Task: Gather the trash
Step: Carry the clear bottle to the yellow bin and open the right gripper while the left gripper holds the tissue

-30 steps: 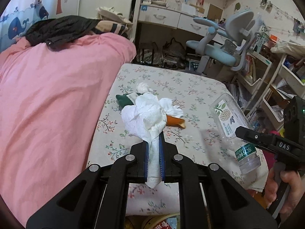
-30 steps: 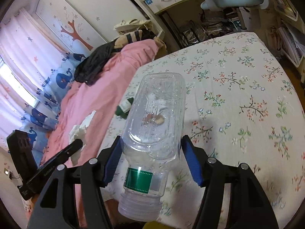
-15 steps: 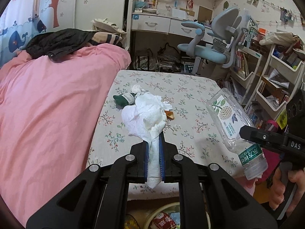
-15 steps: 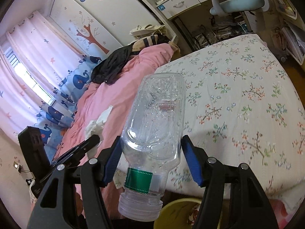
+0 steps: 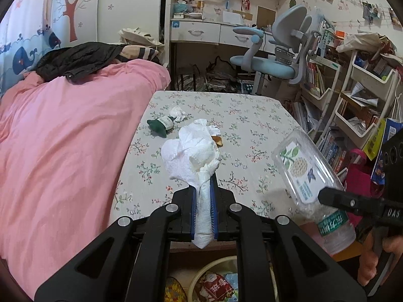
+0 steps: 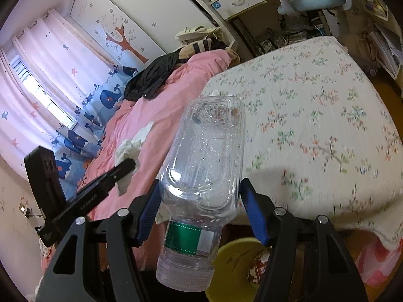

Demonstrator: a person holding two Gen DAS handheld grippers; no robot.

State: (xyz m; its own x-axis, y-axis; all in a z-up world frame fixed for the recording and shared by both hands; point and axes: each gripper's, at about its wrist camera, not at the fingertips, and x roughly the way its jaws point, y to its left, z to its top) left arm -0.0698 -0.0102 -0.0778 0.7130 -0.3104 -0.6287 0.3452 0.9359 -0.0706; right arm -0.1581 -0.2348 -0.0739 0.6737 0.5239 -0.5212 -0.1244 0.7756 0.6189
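Your left wrist view: sits behind left gripper (image 5: pixel 203 188), looks down-forward along bed (image 5: pixel 241 115) toward desk and chair. Your right wrist view: behind right gripper (image 6: pixel 201 188), close, angled toward window. Both share floral bed, pink duvet (image 5: pixel 63 151), each other's gripper.

I read "DAS" in white capitals on the black arm of the right gripper (image 5: pixel 362 205). On the clear bottle (image 5: pixel 306 173), the green band near the neck carries white Chinese characters, and the white label has small print too fine for me. The red packet (image 5: pixel 216 285) in the bin (image 5: pixel 201 269) shows white characters, upside down.
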